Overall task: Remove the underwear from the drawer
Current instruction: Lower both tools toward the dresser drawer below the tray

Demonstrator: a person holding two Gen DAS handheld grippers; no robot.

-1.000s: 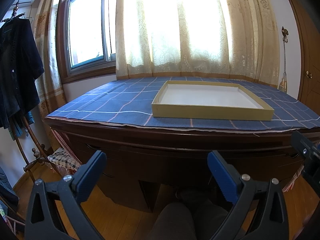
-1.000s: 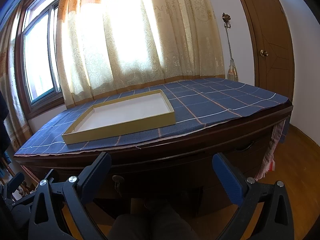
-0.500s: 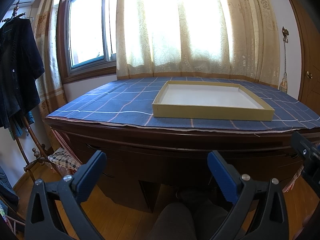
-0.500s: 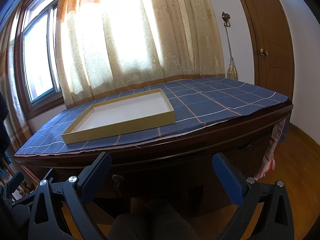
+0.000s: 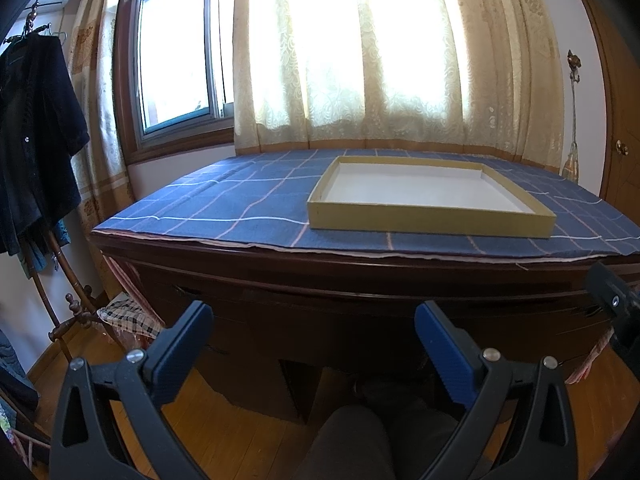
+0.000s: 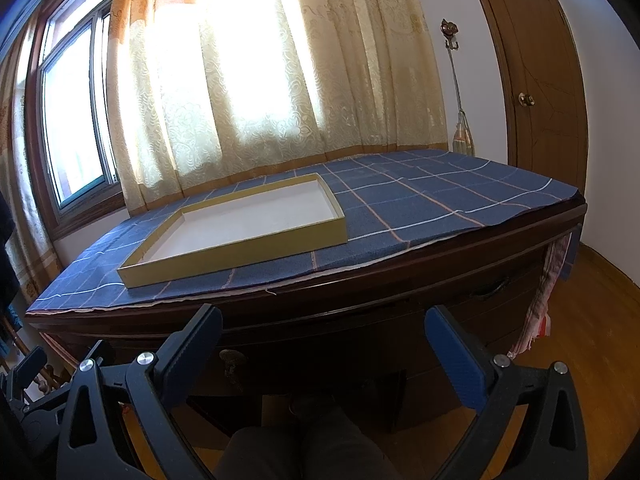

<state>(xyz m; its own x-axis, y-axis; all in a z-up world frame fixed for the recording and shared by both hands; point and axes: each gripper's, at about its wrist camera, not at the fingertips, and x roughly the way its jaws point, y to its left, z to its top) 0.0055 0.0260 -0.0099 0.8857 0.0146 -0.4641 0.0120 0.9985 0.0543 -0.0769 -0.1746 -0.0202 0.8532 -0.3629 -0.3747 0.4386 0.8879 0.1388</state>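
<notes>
As seen along my left claw (image 5: 312, 320), its two blue-padded fingers (image 5: 440, 350) stand wide apart with nothing between them, held short of the dark wooden desk front (image 5: 340, 300). The tabletop (image 5: 240, 208) wears a blue checked cloth, and on it rests a shallow tan tray (image 5: 428, 222) with a bare white floor. The drawer (image 5: 224, 320) on the left of the desk front is closed, so the underwear is not visible. A dark garment (image 5: 36, 132) hangs on a rack at the left edge. No brand, label or writing can be read here.

As seen along my right claw (image 6: 324, 322), its fingers (image 6: 456, 360) are likewise spread apart and empty, below the tabletop's edge. The tray (image 6: 240, 256) lies toward the left of the cloth. A closed drawer with a curved handle (image 6: 490, 290) sits at the right of the desk front. A wooden door (image 6: 536, 72) stands beyond. No lettering is legible in this view either.
</notes>
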